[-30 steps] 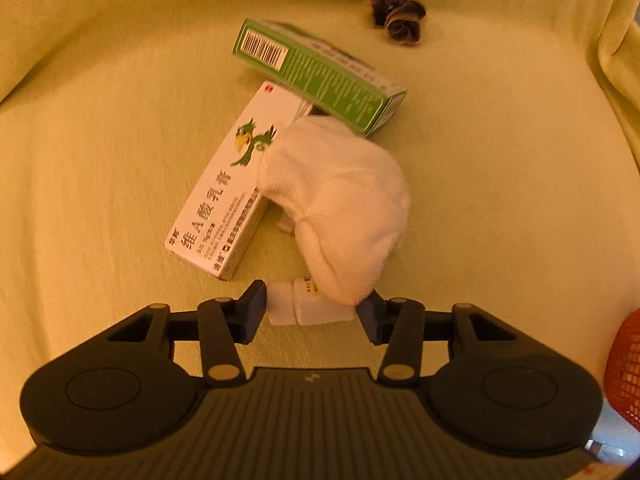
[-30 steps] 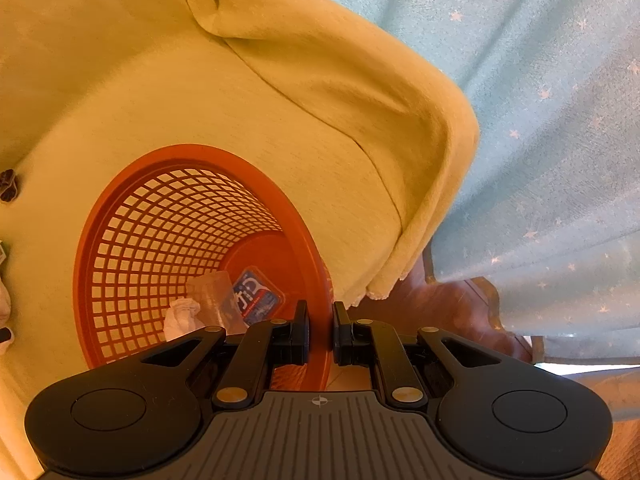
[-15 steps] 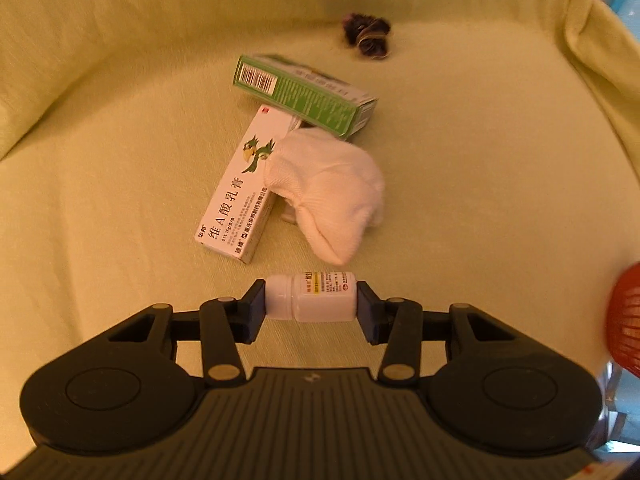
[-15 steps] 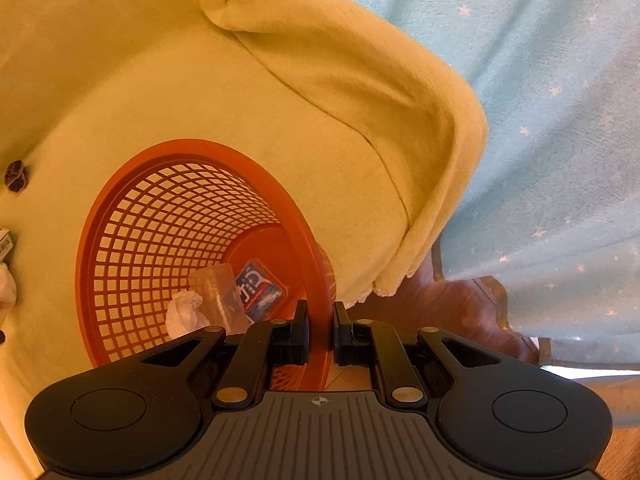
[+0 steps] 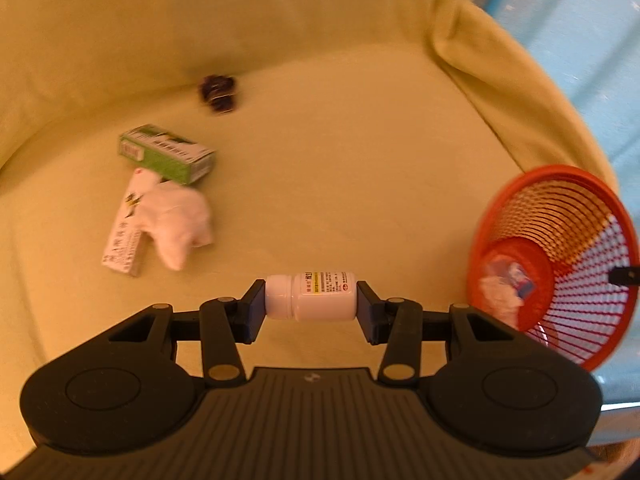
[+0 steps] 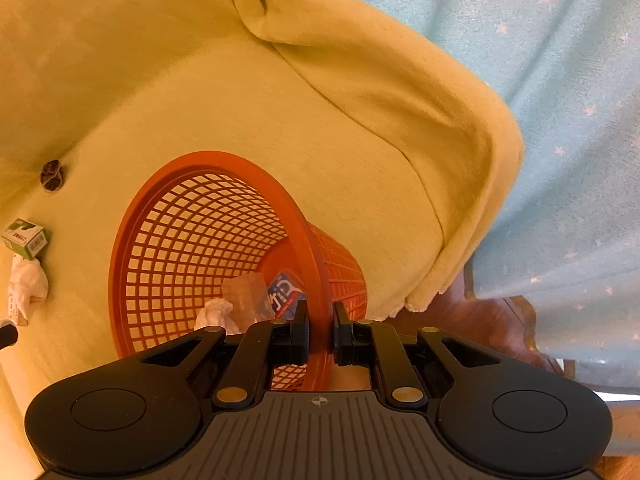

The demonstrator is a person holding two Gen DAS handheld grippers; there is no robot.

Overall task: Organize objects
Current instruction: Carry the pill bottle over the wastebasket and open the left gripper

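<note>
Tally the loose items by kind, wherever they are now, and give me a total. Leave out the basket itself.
Cardboard boxes: 2, green box, white box
Pill bottles: 1, white bottle in the left gripper
White socks: 1
Dark scrunchies: 1
Items inside the orange basket held by the right gripper: 3, crumpled white piece, clear cup, blue packet
Total: 8

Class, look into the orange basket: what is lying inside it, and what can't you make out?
Inside the orange basket lie a crumpled white tissue, a clear plastic piece and a blue packet. The right gripper, clamped on the rim, hides the basket's near part.
</note>
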